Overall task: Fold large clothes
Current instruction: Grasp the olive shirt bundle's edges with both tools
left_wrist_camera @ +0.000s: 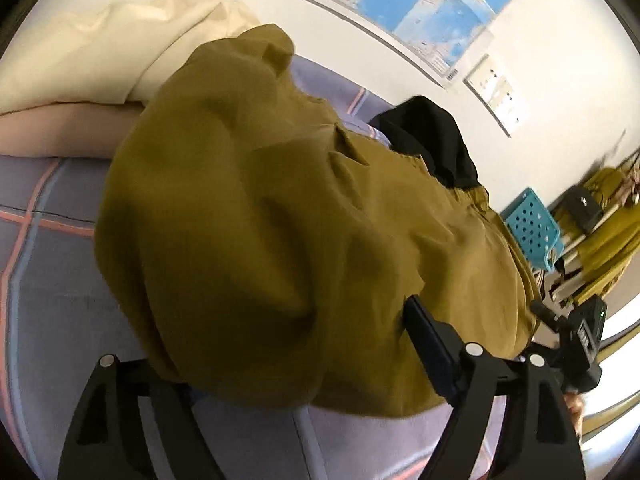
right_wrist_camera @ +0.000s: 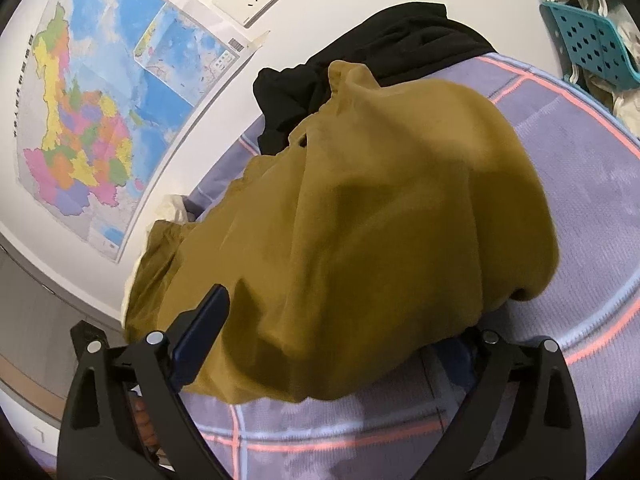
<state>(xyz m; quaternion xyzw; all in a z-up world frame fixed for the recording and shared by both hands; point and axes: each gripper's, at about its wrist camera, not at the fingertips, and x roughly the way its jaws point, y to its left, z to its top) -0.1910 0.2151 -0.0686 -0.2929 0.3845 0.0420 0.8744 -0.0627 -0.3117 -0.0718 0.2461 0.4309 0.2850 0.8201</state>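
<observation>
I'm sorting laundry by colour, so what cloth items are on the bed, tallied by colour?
Mustard-yellow: 1, the garment bunched in front of both grippers.
Black: 1, the garment behind it.
Cream: 1, the bedding near the wall.
Total: 3

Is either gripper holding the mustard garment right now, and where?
Neither. Both the left gripper and right gripper are open around the bunched mustard garment, not clamping it.
</observation>
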